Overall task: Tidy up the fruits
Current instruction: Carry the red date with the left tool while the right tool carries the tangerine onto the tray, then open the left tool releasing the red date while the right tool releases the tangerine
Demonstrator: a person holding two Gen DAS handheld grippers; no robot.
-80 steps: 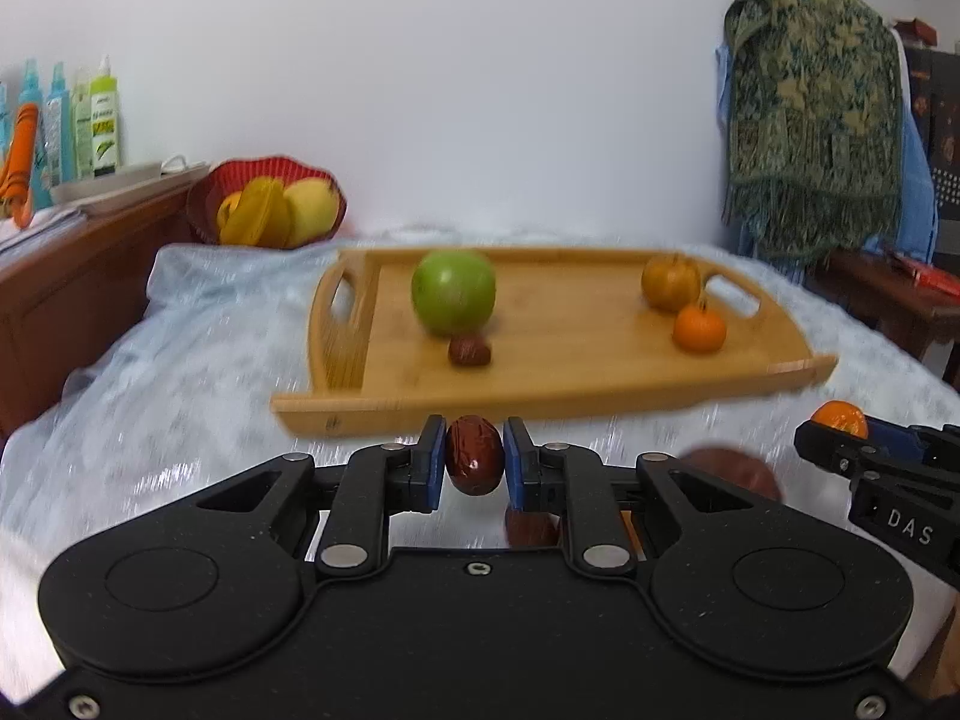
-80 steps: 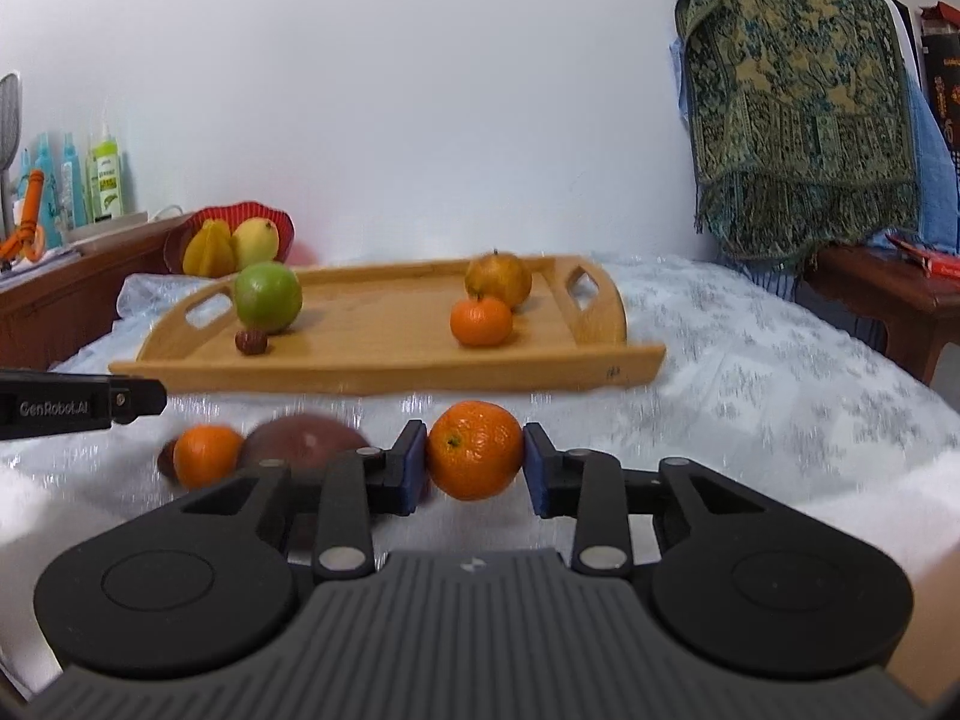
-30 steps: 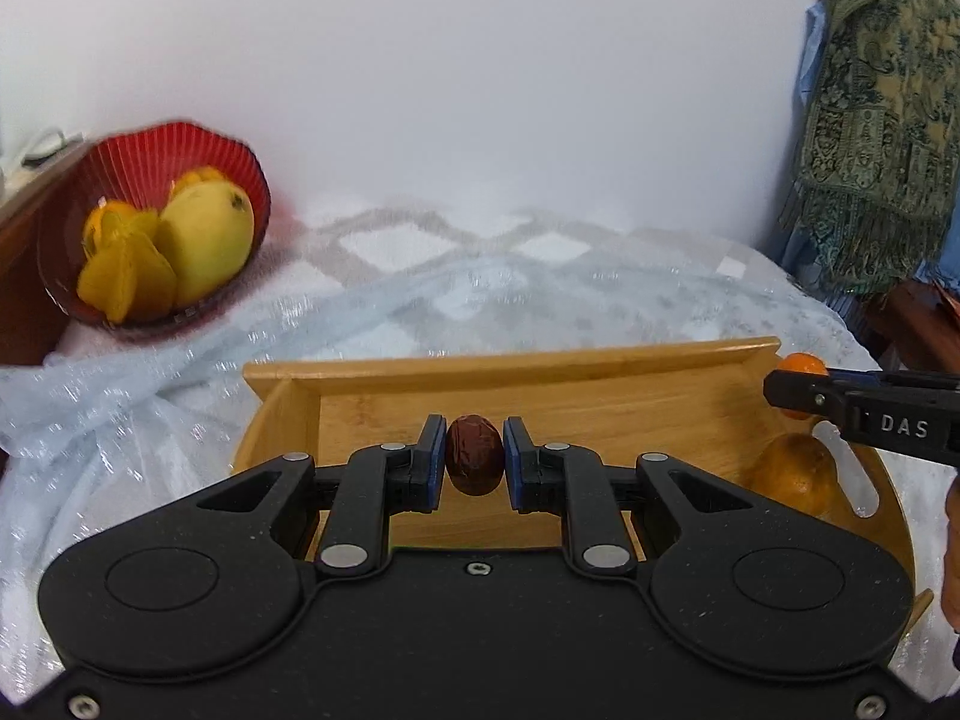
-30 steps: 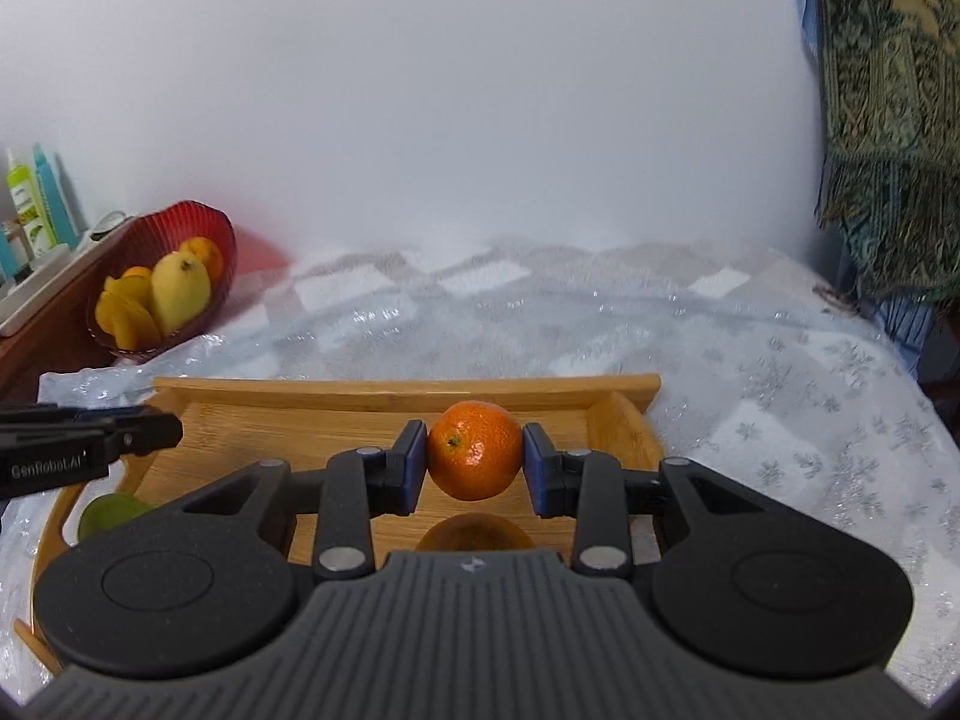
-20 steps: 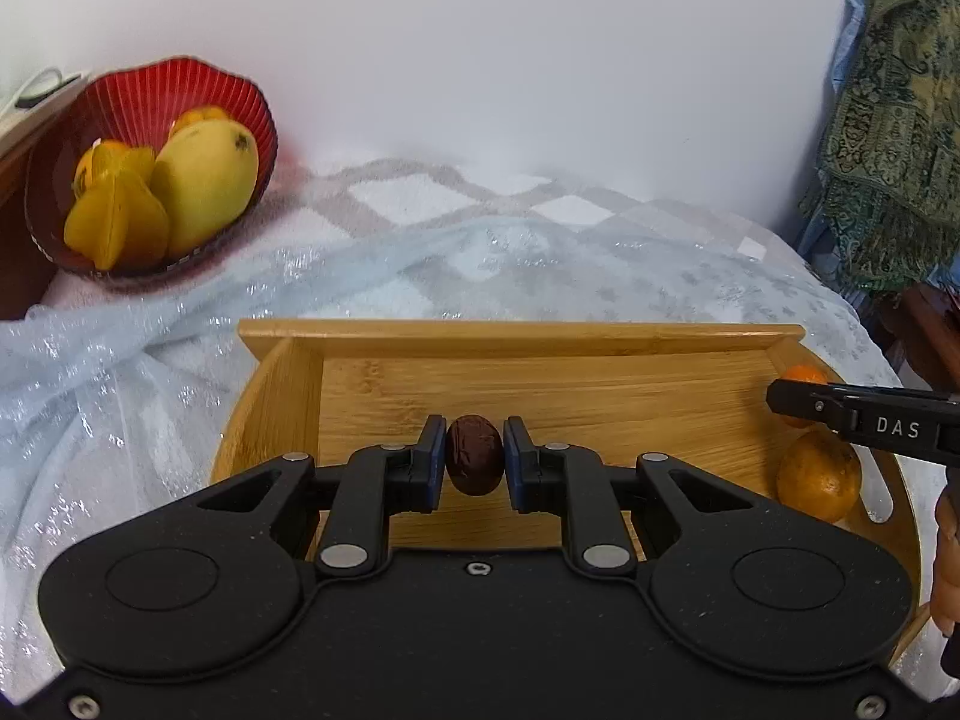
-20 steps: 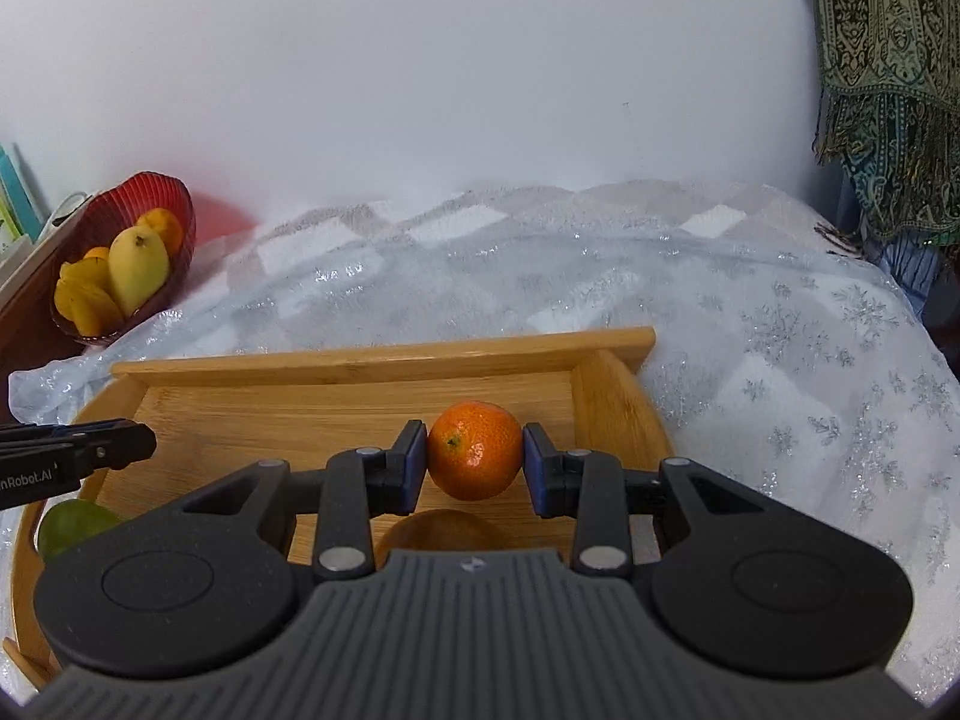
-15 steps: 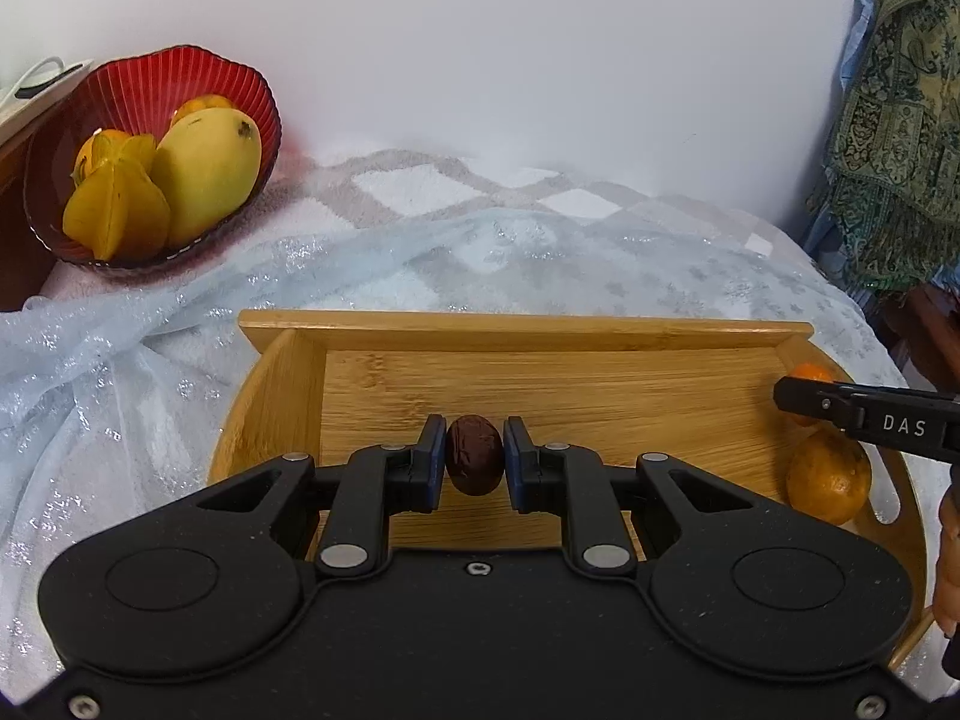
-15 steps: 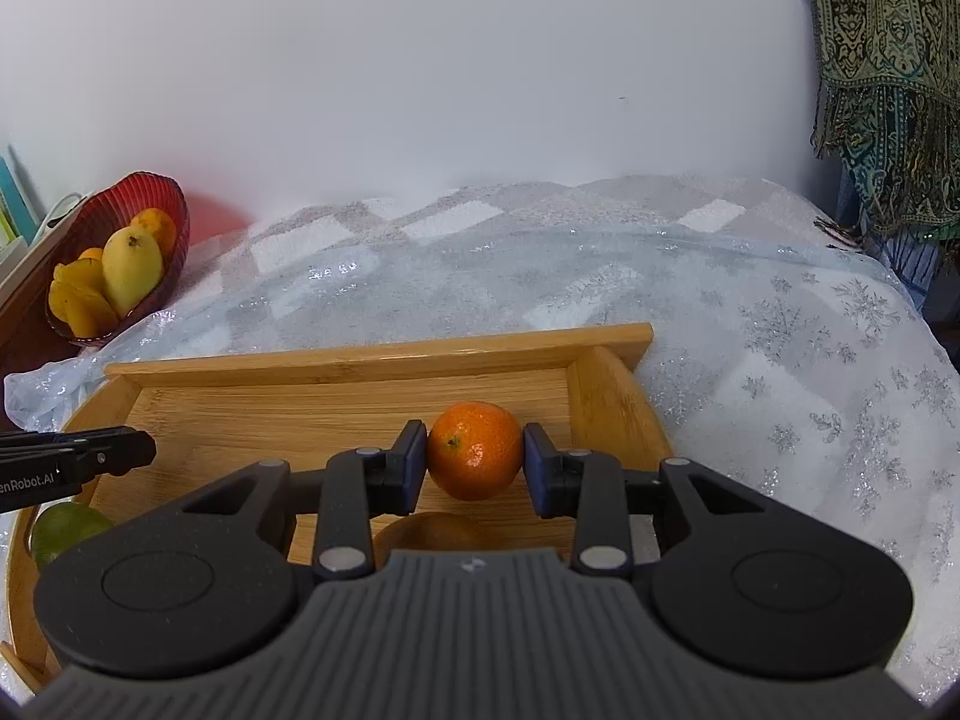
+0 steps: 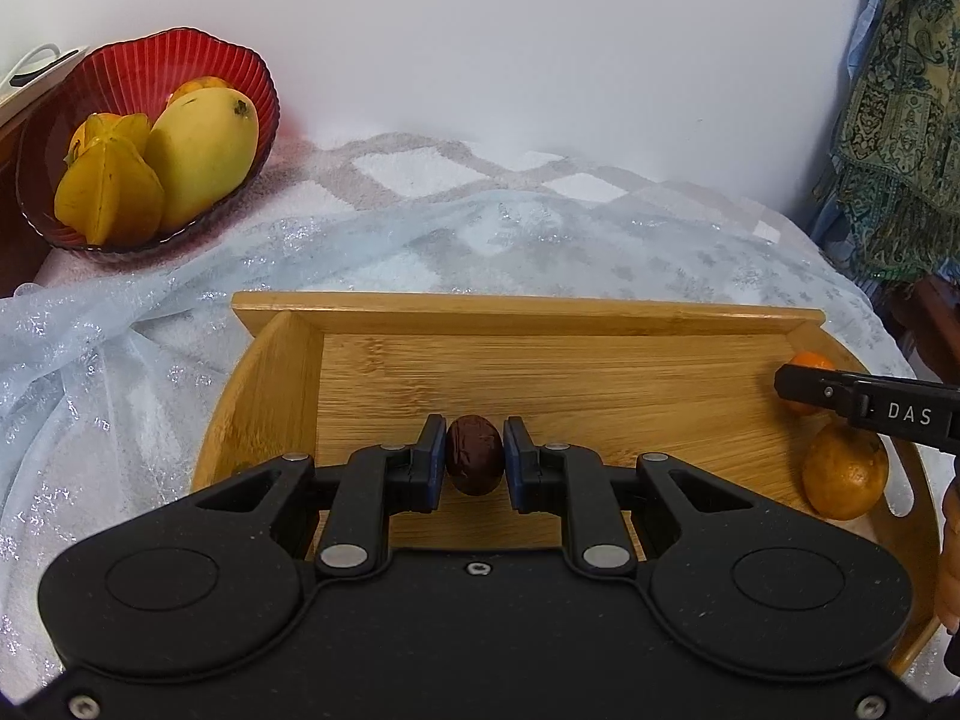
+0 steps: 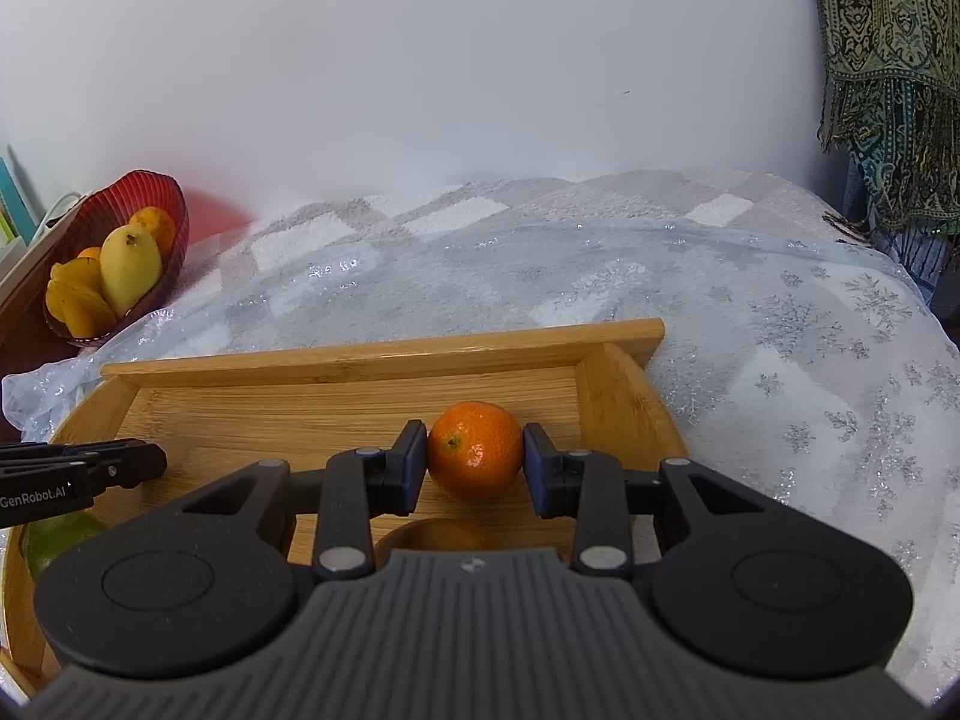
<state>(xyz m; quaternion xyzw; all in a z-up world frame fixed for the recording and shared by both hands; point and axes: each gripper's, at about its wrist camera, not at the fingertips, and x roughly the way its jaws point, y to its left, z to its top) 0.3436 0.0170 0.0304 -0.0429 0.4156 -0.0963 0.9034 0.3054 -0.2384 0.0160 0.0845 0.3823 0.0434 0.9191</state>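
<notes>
From my left wrist: my left gripper (image 9: 474, 456) pinches a wrinkled, dark-brown date (image 9: 474, 455) between blue pads, above the grained bamboo tray (image 9: 540, 315). A dimpled yellow-orange citrus (image 9: 846, 479) sits at the tray's right end. The ribbed red glass bowl (image 9: 126, 69) holds a smooth mango (image 9: 201, 147).

From my right wrist: my right gripper (image 10: 474, 459) clamps a glossy, pebbled tangerine (image 10: 475, 449) over the tray's right part, on the glittery snowflake cloth (image 10: 810, 324).

Compared with half a second ago, both views have changed only slightly; the tray sits a little nearer.
</notes>
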